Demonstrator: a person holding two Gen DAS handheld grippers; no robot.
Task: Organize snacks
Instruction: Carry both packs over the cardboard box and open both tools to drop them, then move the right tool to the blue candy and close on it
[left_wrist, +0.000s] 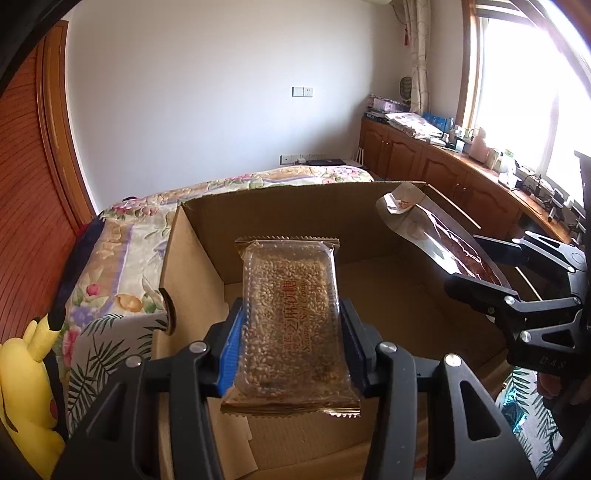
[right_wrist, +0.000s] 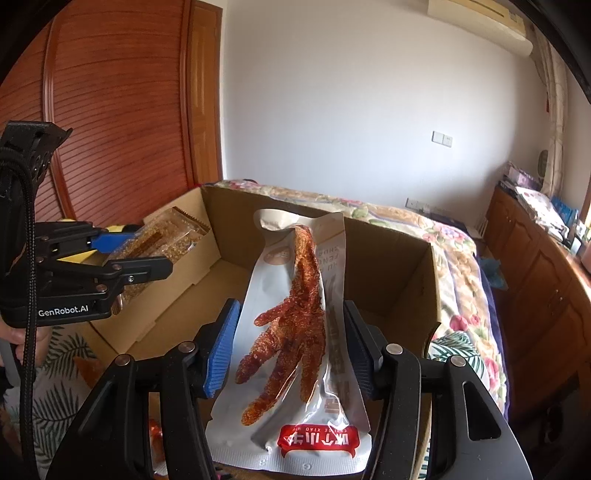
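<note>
My left gripper (left_wrist: 291, 339) is shut on a clear sesame candy pack (left_wrist: 291, 317) and holds it above the open cardboard box (left_wrist: 192, 251). My right gripper (right_wrist: 291, 354) is shut on a white pack with a red chicken foot (right_wrist: 295, 332), also above the box (right_wrist: 402, 280). In the left wrist view the right gripper (left_wrist: 476, 284) and its chicken foot pack (left_wrist: 436, 232) show at the right over the box. In the right wrist view the left gripper (right_wrist: 147, 254) and the sesame pack (right_wrist: 162, 243) show at the left over the box's left flap.
The box stands on a bed with a floral cover (left_wrist: 125, 258). A yellow plush toy (left_wrist: 26, 380) sits at the left. A wooden cabinet (left_wrist: 436, 162) with clutter runs under the window at the right. A wooden wardrobe (right_wrist: 122, 110) stands behind.
</note>
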